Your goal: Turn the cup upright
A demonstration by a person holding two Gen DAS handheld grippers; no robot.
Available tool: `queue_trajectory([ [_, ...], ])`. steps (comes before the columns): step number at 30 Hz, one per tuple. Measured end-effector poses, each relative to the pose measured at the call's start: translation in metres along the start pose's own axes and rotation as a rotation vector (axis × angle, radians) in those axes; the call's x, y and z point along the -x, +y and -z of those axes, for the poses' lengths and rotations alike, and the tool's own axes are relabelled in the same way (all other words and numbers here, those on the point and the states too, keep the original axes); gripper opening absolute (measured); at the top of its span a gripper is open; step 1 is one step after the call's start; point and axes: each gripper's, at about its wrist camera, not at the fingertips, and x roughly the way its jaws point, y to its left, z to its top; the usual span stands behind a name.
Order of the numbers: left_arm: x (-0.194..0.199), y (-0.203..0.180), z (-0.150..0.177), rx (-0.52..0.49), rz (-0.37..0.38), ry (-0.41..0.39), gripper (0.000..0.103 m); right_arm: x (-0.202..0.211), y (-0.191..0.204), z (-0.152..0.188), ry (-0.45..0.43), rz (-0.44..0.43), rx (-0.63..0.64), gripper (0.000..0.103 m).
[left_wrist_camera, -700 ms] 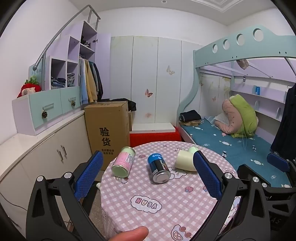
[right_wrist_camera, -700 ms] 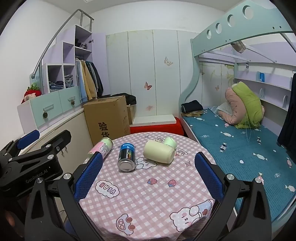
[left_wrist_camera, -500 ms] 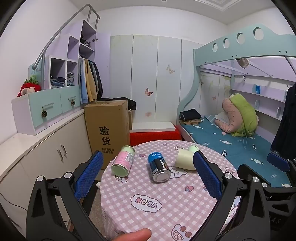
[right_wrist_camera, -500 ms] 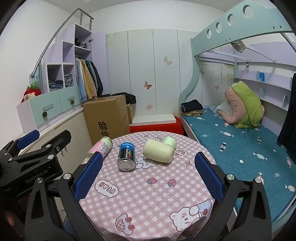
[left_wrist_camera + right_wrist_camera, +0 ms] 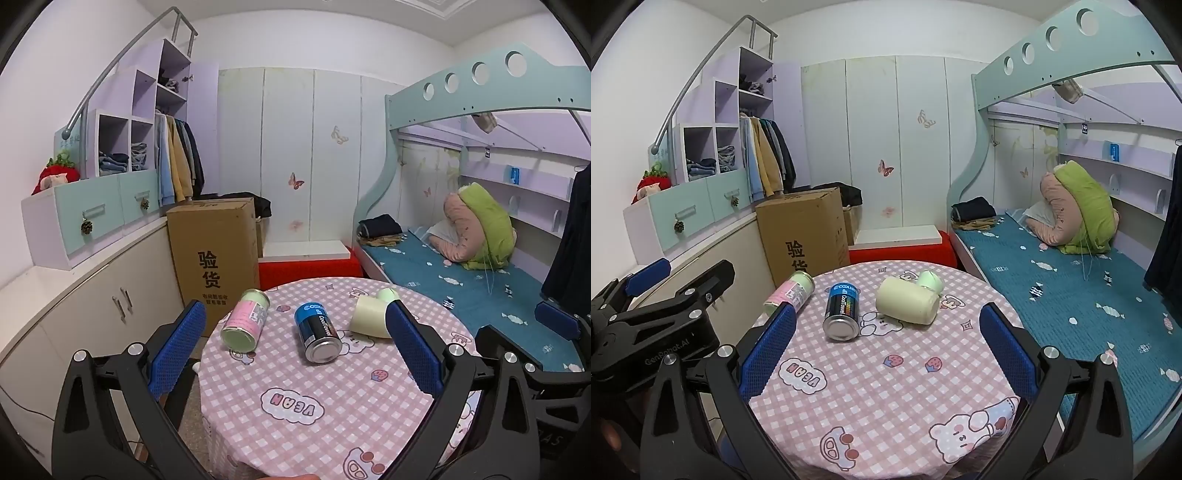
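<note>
A round bench (image 5: 886, 398) draped in a pink-and-white checked cloth with cartoon prints carries three things, all lying on their sides. The pale cream-yellow plastic cup (image 5: 908, 306), the one to be set upright, lies toward the far right part of the bench, its length running across the right wrist view with its flat base end toward the right. A small mint-green cup (image 5: 930, 281) lies just behind it, touching or nearly touching; which, I cannot tell. In the left wrist view the cream cup (image 5: 369, 320) is partly hidden behind that gripper's right blue pad. To its left, a short way apart, lies a blue-and-black metal can (image 5: 843, 312) with its silver end facing the cameras, and further left, near the bench edge, a pink-labelled canister with a pale green cap (image 5: 245, 319).

The left hand-held gripper (image 5: 295, 352) hovers over the near left side of the bench, its blue-padded fingers spread wide and holding nothing. The right hand-held gripper (image 5: 886, 349) hangs above the near edge, likewise spread wide and empty, with the cream cup lying ahead between its fingers. A brown cardboard box (image 5: 803, 236) stands on the floor behind the bench.
</note>
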Motion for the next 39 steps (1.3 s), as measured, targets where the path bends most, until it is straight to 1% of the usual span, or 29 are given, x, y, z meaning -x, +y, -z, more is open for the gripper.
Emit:
queue_trajectory([
  [6,-0.012,0.005,0.005,0.009,0.021,0.001,0.098,0.002,-0.001,-0.001,-0.007,-0.004,-0.001,0.096],
  [29,-0.013,0.005,0.001,0.001,0.015,-0.004,0.098,0.000,-0.001,0.000,-0.001,-0.004,-0.001,0.096],
  [39,-0.022,0.008,0.005,-0.003,0.009,0.006,0.098,-0.016,-0.002,0.003,0.022,-0.010,-0.003,0.096],
])
